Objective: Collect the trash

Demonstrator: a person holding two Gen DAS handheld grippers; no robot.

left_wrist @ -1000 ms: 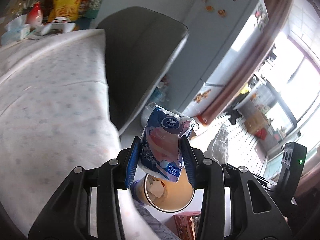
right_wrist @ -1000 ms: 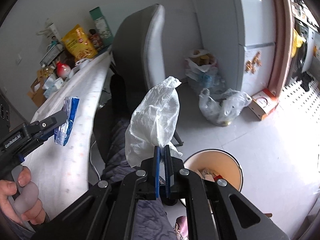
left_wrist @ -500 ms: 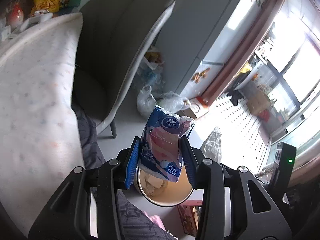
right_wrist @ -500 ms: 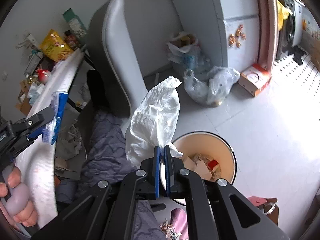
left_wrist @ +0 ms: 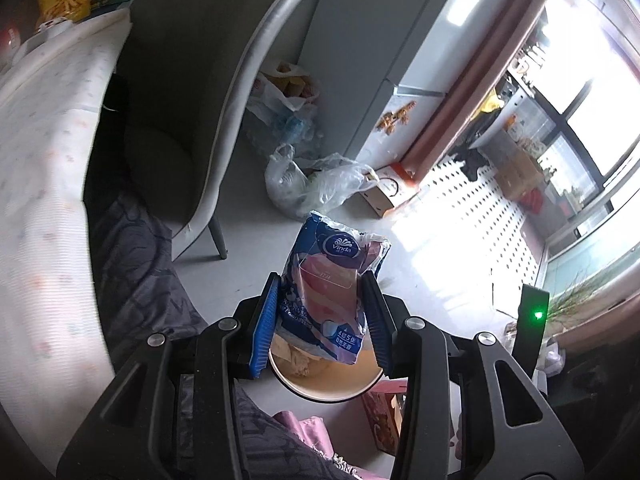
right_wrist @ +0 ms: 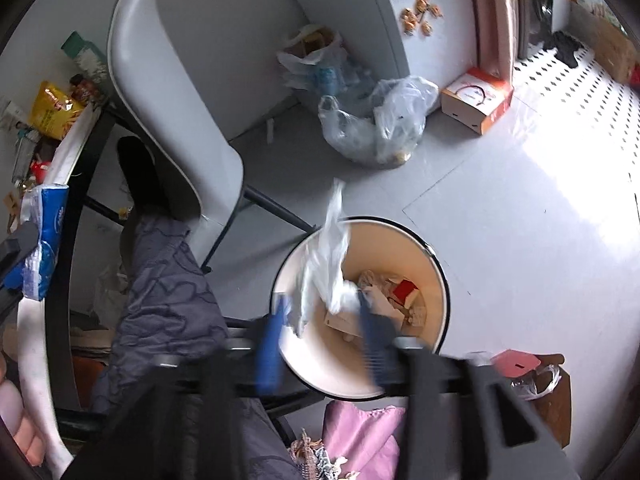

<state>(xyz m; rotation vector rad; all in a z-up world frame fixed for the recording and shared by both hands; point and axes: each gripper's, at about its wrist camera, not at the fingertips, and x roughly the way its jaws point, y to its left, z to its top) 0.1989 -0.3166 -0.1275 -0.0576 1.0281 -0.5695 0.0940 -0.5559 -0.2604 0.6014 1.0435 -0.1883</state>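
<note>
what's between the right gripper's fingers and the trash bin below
Only the white plastic bag, loose between the opening jaws of the right gripper and dropping into the bin; right wrist view shows it.

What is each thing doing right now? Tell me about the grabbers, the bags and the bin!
left gripper: shut on the tissue pack
tissue pack: crumpled, held above the bin
right gripper: jaws opening, blurred
white plastic bag: loose between the jaws, over the bin
bin: open, trash inside

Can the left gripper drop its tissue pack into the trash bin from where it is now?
Probably yes. The left gripper holds the tissue pack right above the trash bin, whose open mouth shows just below the pack, with nothing between them.
</note>
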